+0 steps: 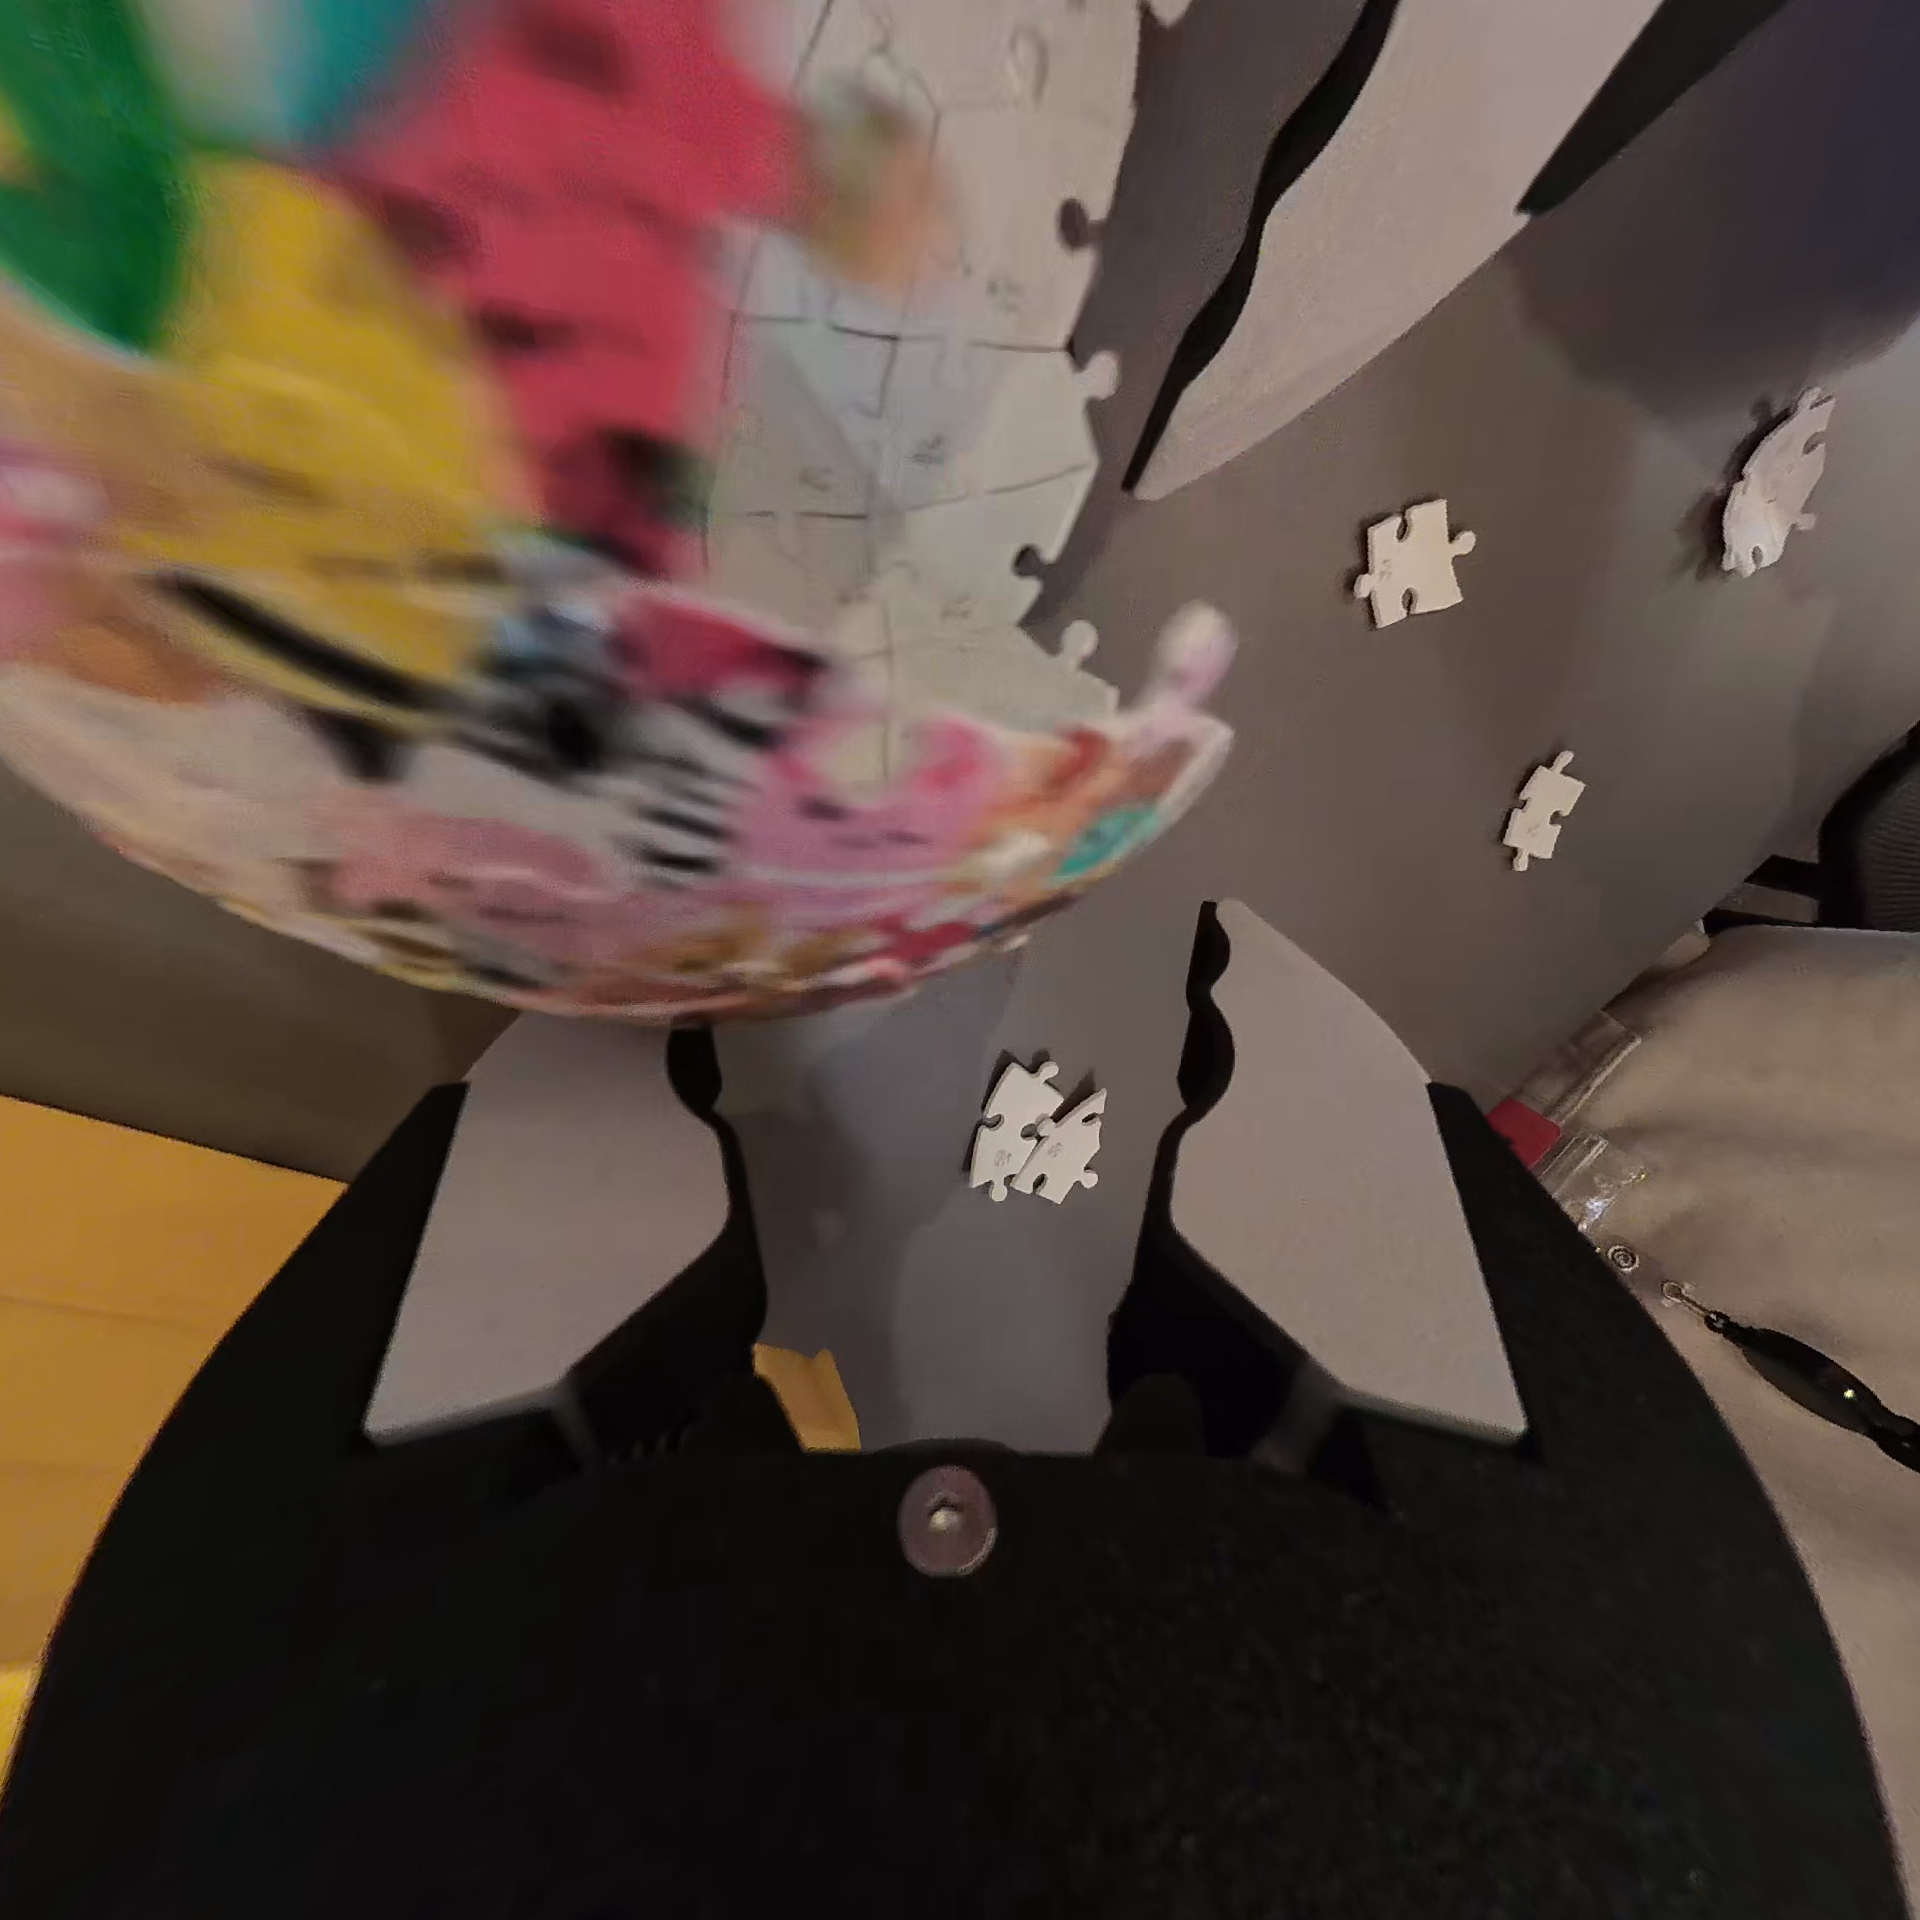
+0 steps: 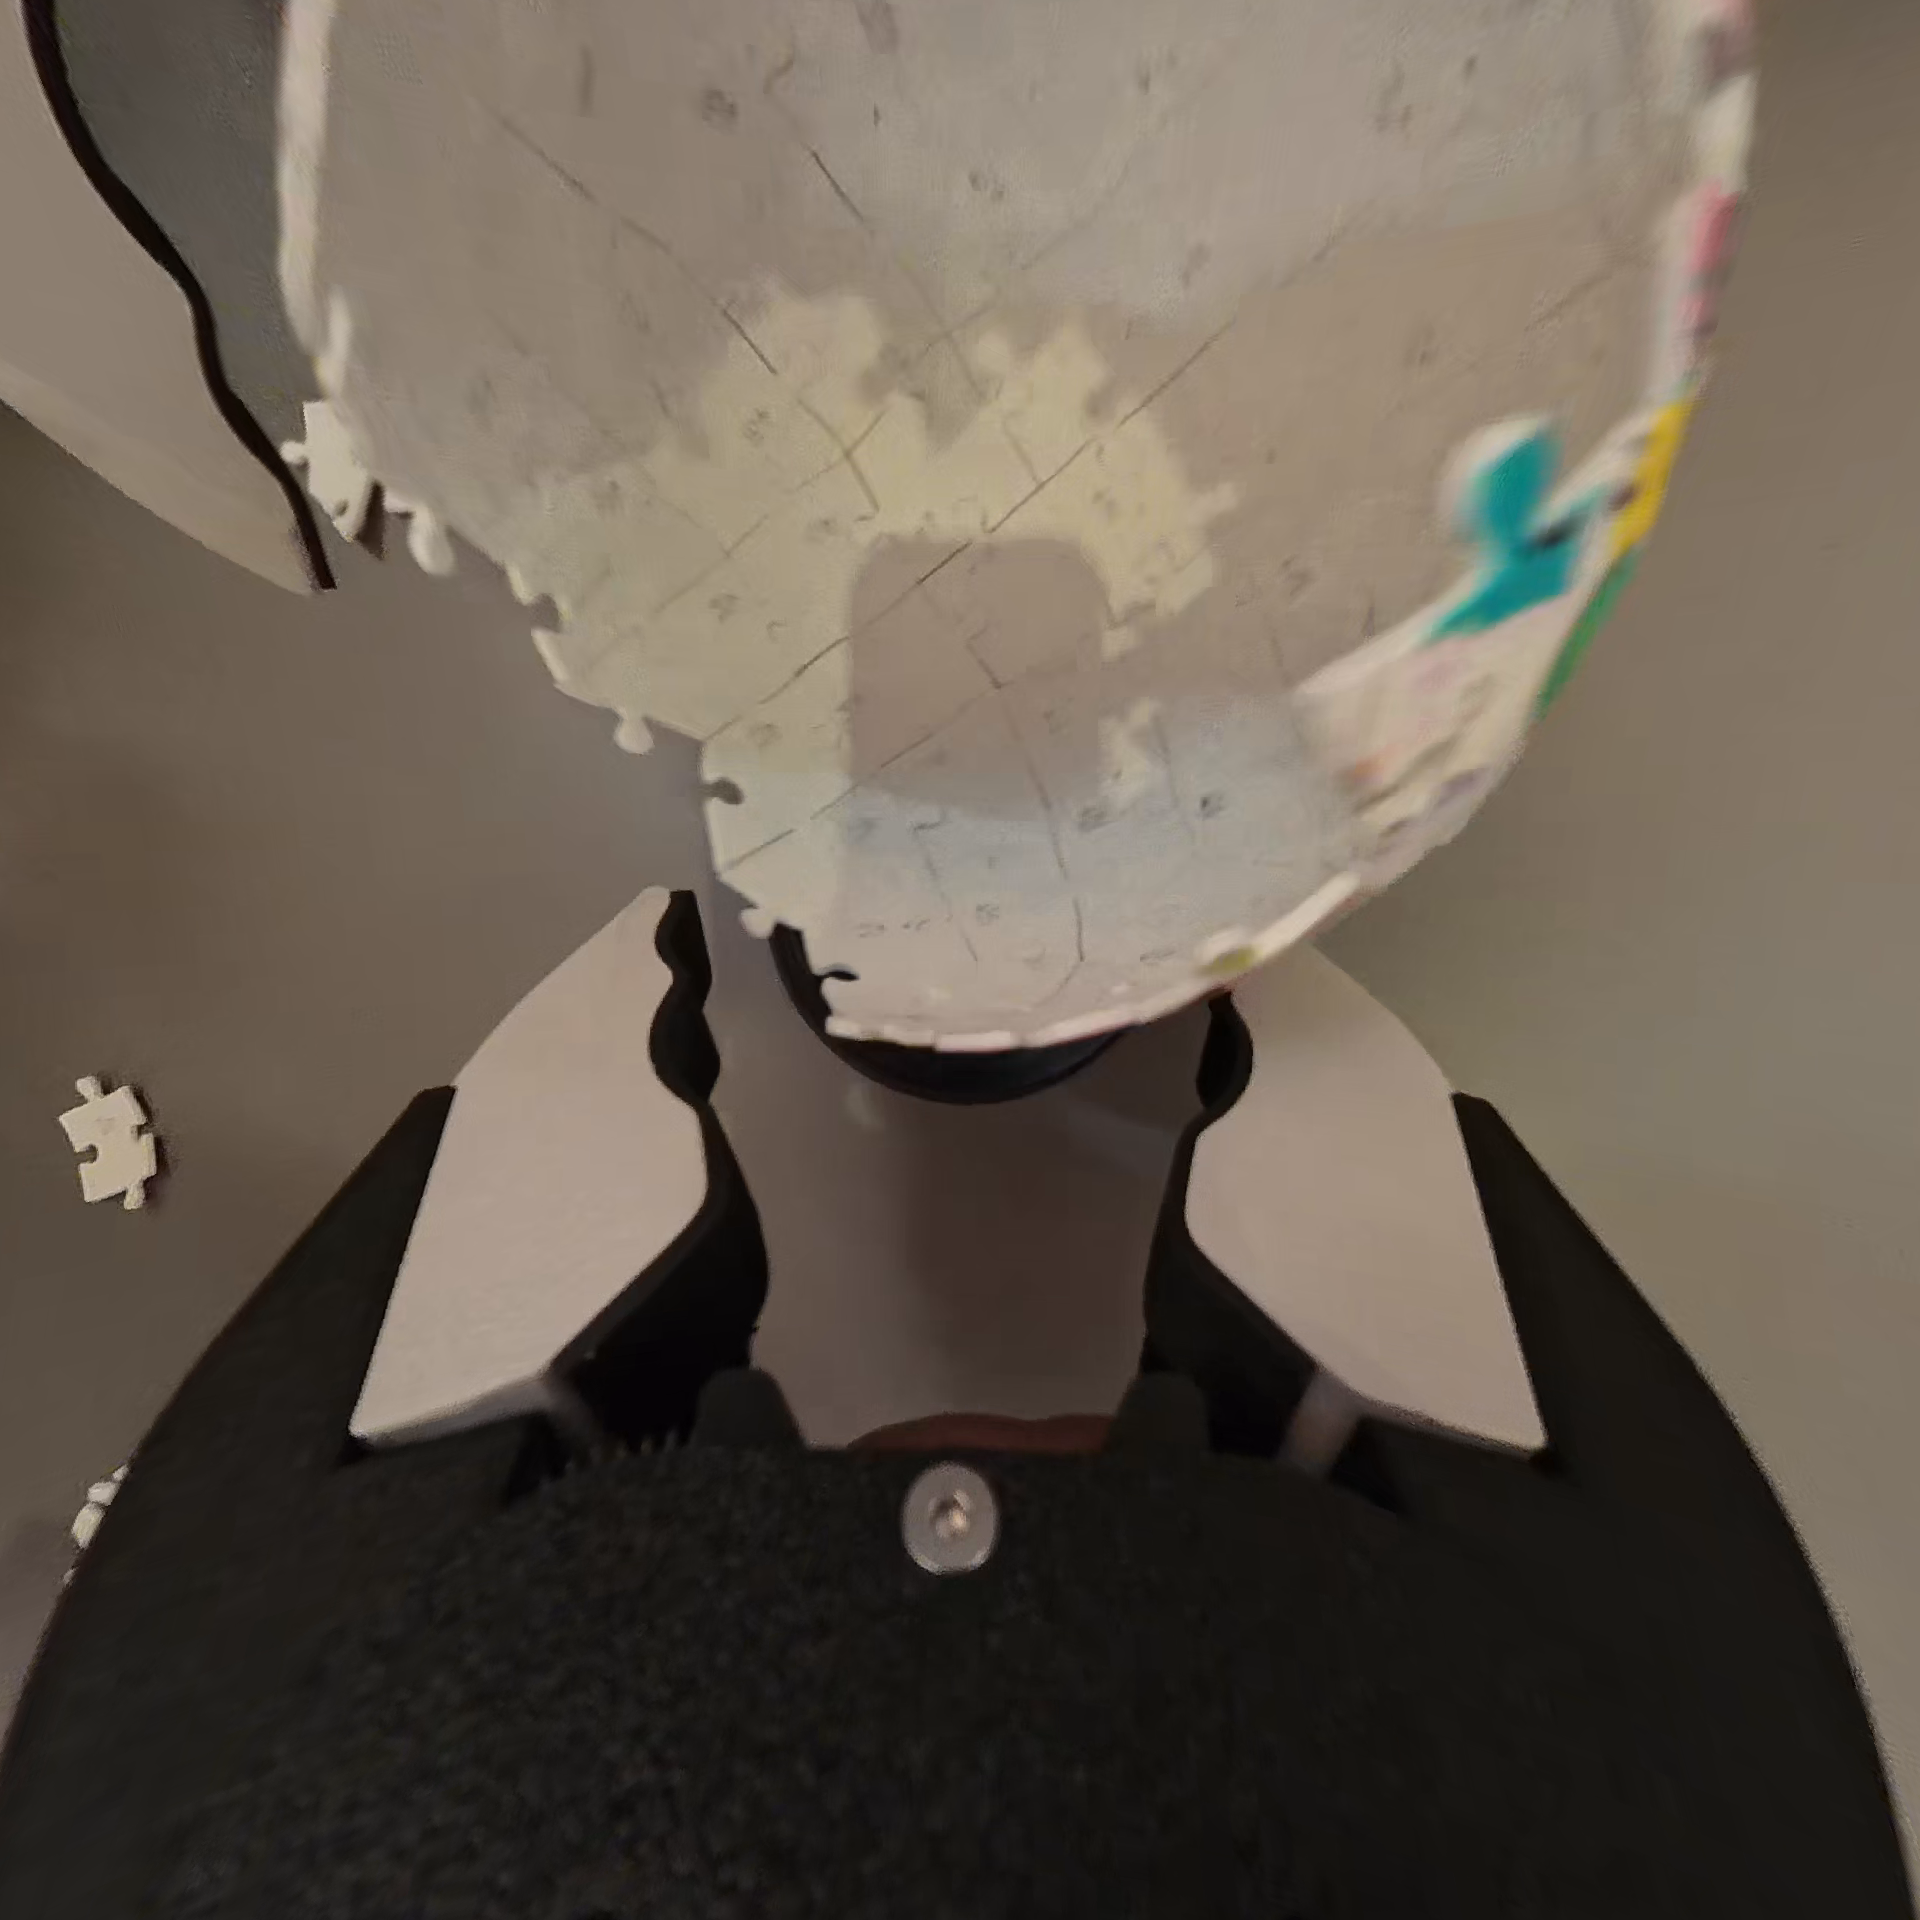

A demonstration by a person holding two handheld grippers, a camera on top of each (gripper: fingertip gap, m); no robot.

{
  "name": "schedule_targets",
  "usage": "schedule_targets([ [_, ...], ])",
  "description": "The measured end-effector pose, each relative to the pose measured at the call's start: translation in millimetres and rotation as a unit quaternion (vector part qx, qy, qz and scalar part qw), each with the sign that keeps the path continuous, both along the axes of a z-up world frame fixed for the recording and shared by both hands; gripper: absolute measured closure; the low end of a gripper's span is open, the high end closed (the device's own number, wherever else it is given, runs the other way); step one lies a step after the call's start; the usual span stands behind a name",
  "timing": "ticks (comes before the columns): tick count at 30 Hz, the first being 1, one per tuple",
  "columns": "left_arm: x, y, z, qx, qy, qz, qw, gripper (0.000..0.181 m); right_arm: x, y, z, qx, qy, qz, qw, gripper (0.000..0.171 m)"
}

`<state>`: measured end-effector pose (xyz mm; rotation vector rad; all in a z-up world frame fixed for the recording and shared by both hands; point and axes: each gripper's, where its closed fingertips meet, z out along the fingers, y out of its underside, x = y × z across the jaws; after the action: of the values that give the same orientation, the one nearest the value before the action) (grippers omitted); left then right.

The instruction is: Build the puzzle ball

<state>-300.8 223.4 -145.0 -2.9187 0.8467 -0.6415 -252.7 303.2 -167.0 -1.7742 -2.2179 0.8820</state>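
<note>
The half-built puzzle ball (image 1: 499,582) fills the upper left of the left wrist view, blurred, with a colourful outside and a white inside. My left gripper (image 1: 914,987) is open just below it, and its left fingertip is hidden under the ball's rim. In the right wrist view the ball's white inside (image 2: 935,416) faces me, resting on a dark base (image 2: 935,1065). My right gripper (image 2: 951,956) is open beneath its rim. Loose white pieces (image 1: 1413,566) (image 1: 1039,1132) (image 2: 109,1143) lie on the grey table. The right gripper's fingers (image 1: 1278,312) show beside the ball in the left wrist view.
More loose pieces (image 1: 1771,488) (image 1: 1545,810) lie on the grey table (image 1: 1351,935). A beige cloth (image 1: 1766,1091) with a clear plastic bag (image 1: 1590,1143) sits at the right. A yellow surface (image 1: 156,1299) is at the lower left. A dark chair (image 1: 1870,831) stands beyond the edge.
</note>
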Motion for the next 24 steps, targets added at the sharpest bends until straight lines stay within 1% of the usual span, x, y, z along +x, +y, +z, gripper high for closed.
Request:
schedule_targets([
  [5, 6, 3, 4, 0.008, -0.010, -0.007, 1.000, 0.095, 4, 1, 2, -0.005, 0.005, -0.010, 1.000, 0.078],
  [6, 9, 3, 6, 0.011, -0.017, -0.010, 1.000, 0.097, 5, 0, 5, -0.007, 0.011, -0.011, 1.000, 0.079],
  [7, 13, 4, 8, 0.018, -0.025, -0.014, 0.999, 0.100, 6, -1, 11, -0.011, 0.022, -0.011, 1.000, 0.085],
  [9, 19, 5, 11, 0.029, -0.032, -0.021, 0.999, 0.101, 7, -3, 21, -0.012, 0.040, -0.017, 0.999, 0.089],
  [10, 22, 4, 10, 0.028, -0.036, -0.023, 0.999, 0.100, 13, -3, 19, -0.003, 0.021, -0.019, 1.000, 0.092],
  [11, 24, 1, 10, 0.028, -0.041, -0.023, 0.999, 0.100, 21, -3, 15, 0.010, -0.001, -0.013, 1.000, 0.088],
  [12, 27, -3, 11, 0.033, -0.049, -0.023, 0.998, 0.100, 26, -1, 13, 0.026, -0.002, -0.014, 1.000, 0.085],
  [13, 29, -9, 11, 0.035, -0.058, -0.023, 0.997, 0.100, 32, 0, 13, 0.030, 0.004, -0.018, 0.999, 0.089],
  [15, 28, -21, 13, 0.053, -0.074, -0.007, 0.996, 0.099, 38, 2, 14, 0.014, 0.016, -0.044, 0.999, 0.092],
  [17, 25, -31, 10, 0.077, -0.085, 0.017, 0.993, 0.106, 37, 4, 16, 0.002, 0.031, -0.072, 0.997, 0.090],
  [18, 23, -35, 6, 0.087, -0.088, 0.034, 0.992, 0.101, 34, 1, 16, -0.002, 0.039, -0.076, 0.996, 0.089],
  [20, 24, -41, 2, 0.107, -0.102, 0.063, 0.987, 0.099, 23, -2, 14, 0.006, 0.056, -0.079, 0.995, 0.089],
  [24, 21, -54, -2, 0.145, -0.091, 0.083, 0.982, 0.096, 2, -8, 11, 0.029, 0.070, -0.060, 0.995, 0.087],
])
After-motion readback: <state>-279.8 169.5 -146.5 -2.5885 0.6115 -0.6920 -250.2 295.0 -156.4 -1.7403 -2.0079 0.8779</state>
